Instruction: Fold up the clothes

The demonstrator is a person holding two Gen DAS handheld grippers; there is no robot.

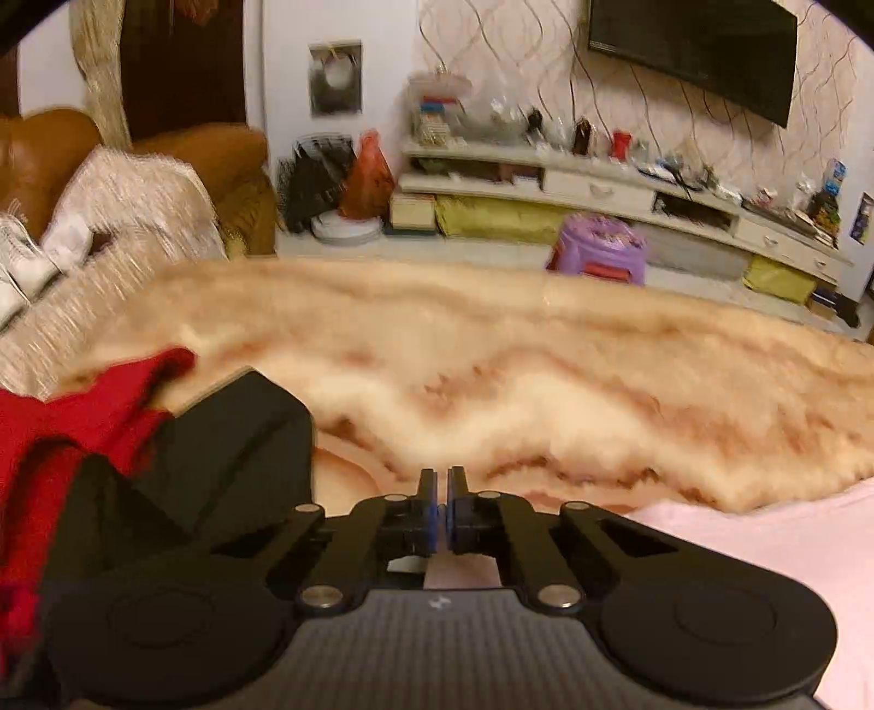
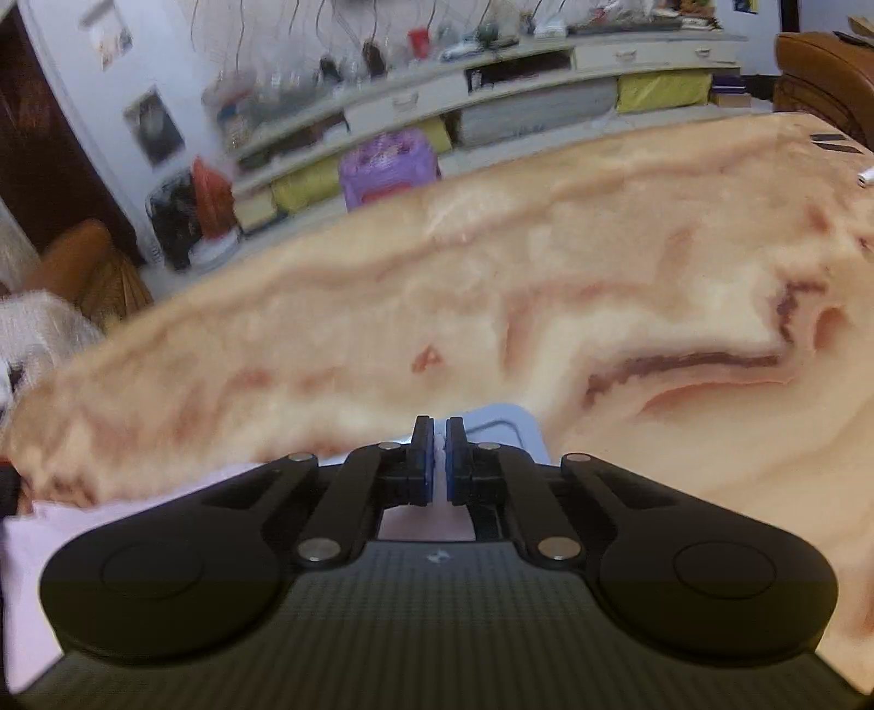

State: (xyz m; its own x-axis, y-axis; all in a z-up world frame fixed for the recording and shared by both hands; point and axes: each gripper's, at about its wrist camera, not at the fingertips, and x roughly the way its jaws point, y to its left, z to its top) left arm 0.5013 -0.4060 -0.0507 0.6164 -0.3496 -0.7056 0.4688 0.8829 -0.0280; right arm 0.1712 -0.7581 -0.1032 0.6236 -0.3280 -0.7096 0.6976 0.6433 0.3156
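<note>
In the left wrist view, a red garment lies bunched at the far left on the marbled cream-and-brown desk. Just beside it, partly over it, sits a black garment, folded into a flat block with angled edges. To its right the left tool points down at the desk, its two fingers drawn together with only a thin slit between the blue pads. Whether any cloth is nipped between them cannot be told from this view. Under and to the right of the tool spreads a pale pink garment, flat on the desk and running off the lower right edge. Beyond the desk stand a brown sofa with a pale throw, a purple stool on the floor, a long low shelf unit crowded with small items, and a dark television on the wall.

In the right wrist view, the same pink garment fills the lower left corner. The right tool is closed as well, and a thin strip of whitish cloth shows between its pads, so it is clamped on the garment's edge. A light blue flat item lies just behind its fingertips, and the bare desk stretches away to the right.
</note>
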